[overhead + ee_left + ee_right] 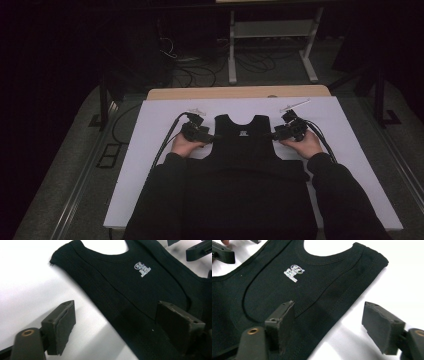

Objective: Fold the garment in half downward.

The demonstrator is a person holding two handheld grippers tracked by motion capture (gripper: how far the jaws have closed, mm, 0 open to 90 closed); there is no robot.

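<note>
A black sleeveless top lies flat on the white sheet, neck towards the far edge, with a small pale logo under the neckline. My left gripper sits at its left armhole. In the left gripper view the gripper is open and straddles the garment's edge, one pad over the sheet and one over the fabric. My right gripper mirrors this at the right armhole. It is open across the hem of the top, and neither pad presses the cloth.
The white sheet covers a wooden table whose far edge shows behind it. Beyond stand a white-framed bench and loose cables on the floor. Bare sheet lies to the left and right of the top.
</note>
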